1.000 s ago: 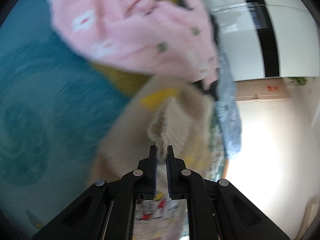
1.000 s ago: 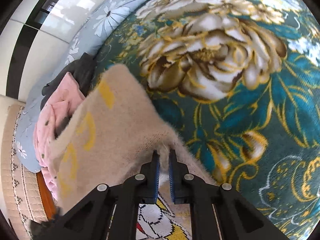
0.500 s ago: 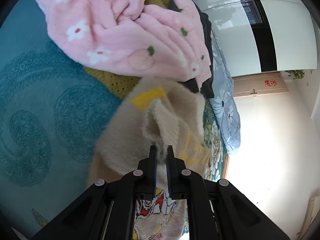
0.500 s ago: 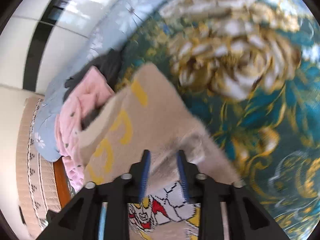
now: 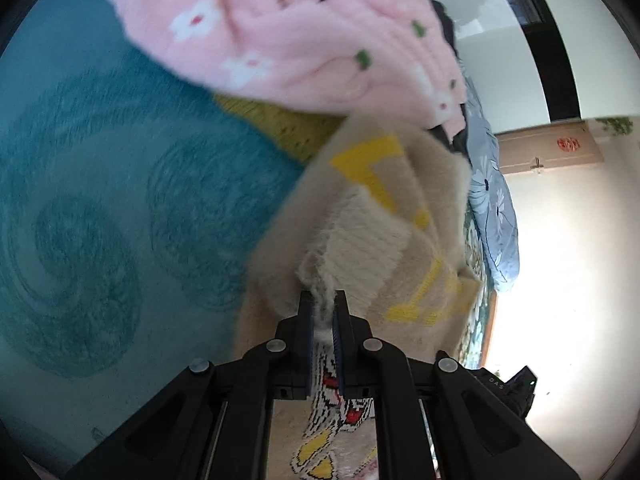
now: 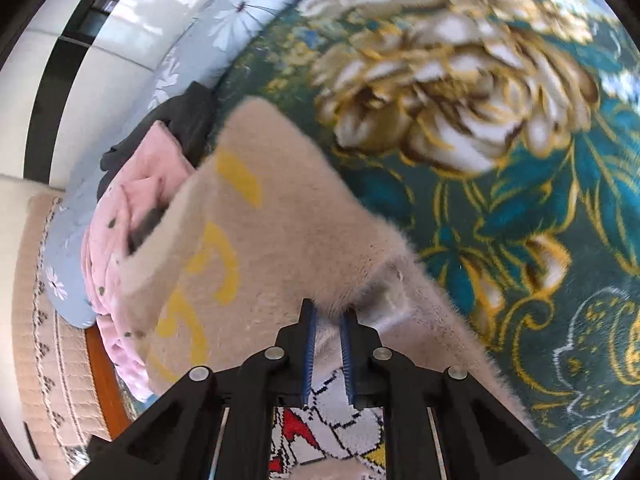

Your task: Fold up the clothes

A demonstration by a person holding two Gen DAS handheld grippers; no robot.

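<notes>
Fuzzy beige sweater (image 6: 280, 248) with yellow letters, folded over on teal floral blanket (image 6: 540, 208), beside pink garment (image 5: 288, 36). Left gripper (image 5: 323, 300) pinched shut on sweater's ribbed edge. Right gripper (image 6: 329, 318) slightly parted, fabric between fingers; grip unclear.

My left gripper (image 5: 323, 300) is clamped on a tuft of the beige sweater (image 5: 372, 240), jaws nearly together. My right gripper (image 6: 329, 316) has its jaws parted slightly over the same sweater's fabric, pads (image 6: 309, 344) flanking it without pinching.
</notes>
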